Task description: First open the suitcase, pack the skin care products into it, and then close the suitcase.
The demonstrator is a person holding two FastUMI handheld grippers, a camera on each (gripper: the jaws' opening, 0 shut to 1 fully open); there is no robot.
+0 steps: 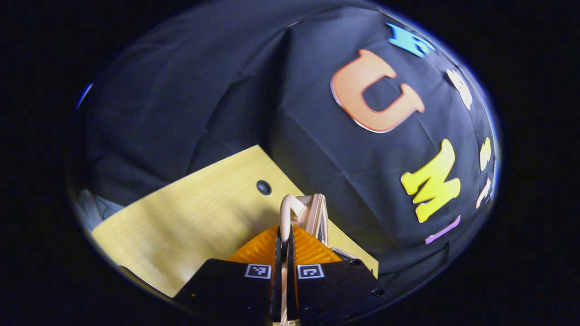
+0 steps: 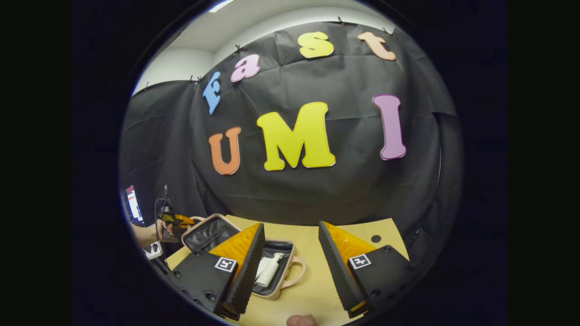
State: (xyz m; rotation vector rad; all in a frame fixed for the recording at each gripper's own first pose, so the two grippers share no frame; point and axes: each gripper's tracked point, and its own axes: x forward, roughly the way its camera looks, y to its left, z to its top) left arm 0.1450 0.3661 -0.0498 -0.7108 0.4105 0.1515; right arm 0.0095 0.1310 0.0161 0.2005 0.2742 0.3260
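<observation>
The pink suitcase [image 2: 244, 253] lies open, a white bottle [image 2: 268, 270] inside; the left gripper [image 1: 283, 235] pinches its handle [image 1: 290, 208]; the right gripper [image 2: 290, 267] is spread wide just beside it.

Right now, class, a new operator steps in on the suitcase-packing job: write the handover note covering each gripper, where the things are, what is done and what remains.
Left gripper: shut on the suitcase handle, holding the lid up; in the right gripper view it shows at the far left with the hand that holds it.
Right gripper: open, empty, hovering above the wooden table.
Suitcase: open on the table, a white pump bottle lying inside the base.
Done: suitcase opened, at least that bottle packed.
Left: check for any other skin care products, then lower the lid and close the suitcase.
</observation>
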